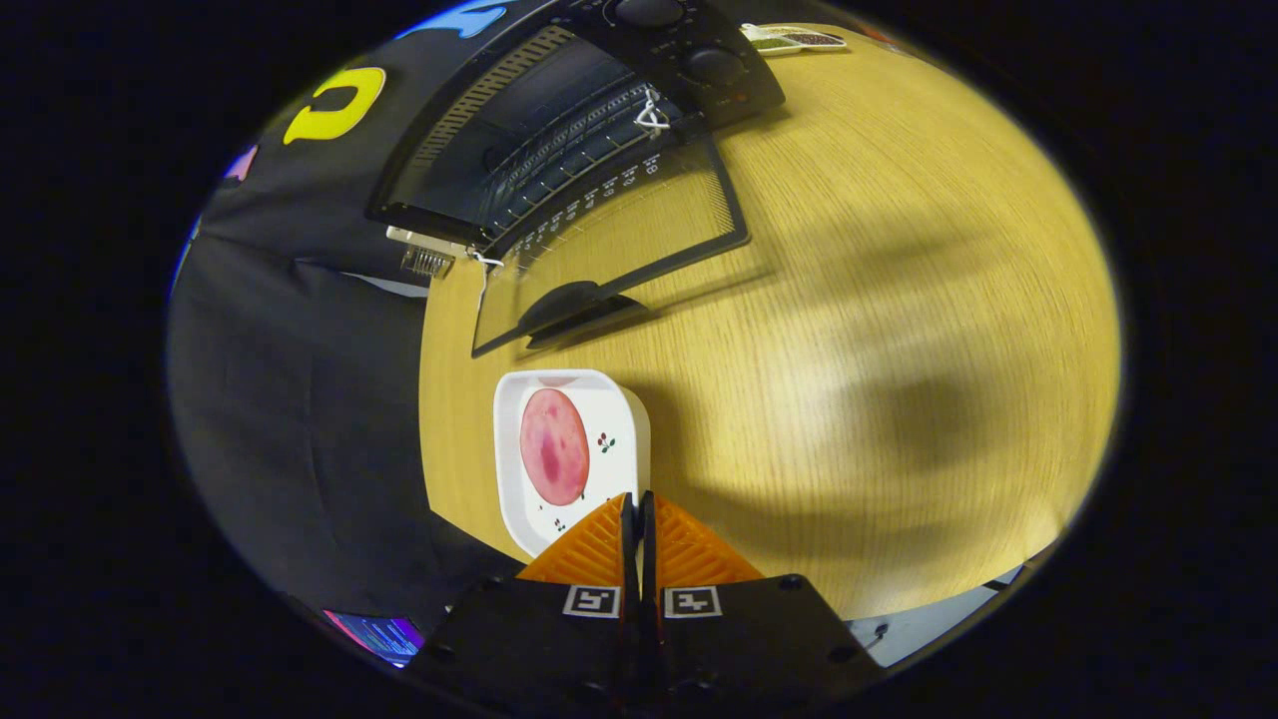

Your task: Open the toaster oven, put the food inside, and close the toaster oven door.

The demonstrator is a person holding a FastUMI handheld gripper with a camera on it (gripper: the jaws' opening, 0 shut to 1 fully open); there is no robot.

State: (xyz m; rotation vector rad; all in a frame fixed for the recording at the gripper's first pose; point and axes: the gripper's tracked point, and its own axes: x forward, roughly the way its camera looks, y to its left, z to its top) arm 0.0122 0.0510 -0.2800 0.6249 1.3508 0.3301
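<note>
A: Where is the food?

B: A round pink slice of food (553,445) lies flat in a white square dish (627,429), just ahead of the fingertips, toward eleven o'clock from them. The slice is nearly round, a little longer along the line running away from the gripper toward the oven.

A: And the gripper?

B: The gripper (636,499) has its two fingers together, nothing between them. Their tips overlap the dish's near rim in this view; whether they touch it, I cannot tell.

A: Any writing to read?

B: Small red cherry-like marks dot the dish beside the slice, but those are no words. Each finger carries a square coded marker. The oven door has a row of small pale figures along its hinge edge, too small and bent to read.

A: The oven itself?

B: The toaster oven (559,110) stands beyond the dish at about twelve o'clock. Its glass door (639,240) is dropped open and lies out flat toward the gripper, the dark handle (574,305) at the near edge. Wire rack bars show inside. Two knobs (714,65) sit on the panel at one o'clock, the farther one cut off.

A: Anything else?

B: The wooden table (899,350) carries it all. A small flat packet (794,38) lies past the oven, its print unreadable. A lit screen corner (374,634) shows at seven o'clock, cut off.
</note>
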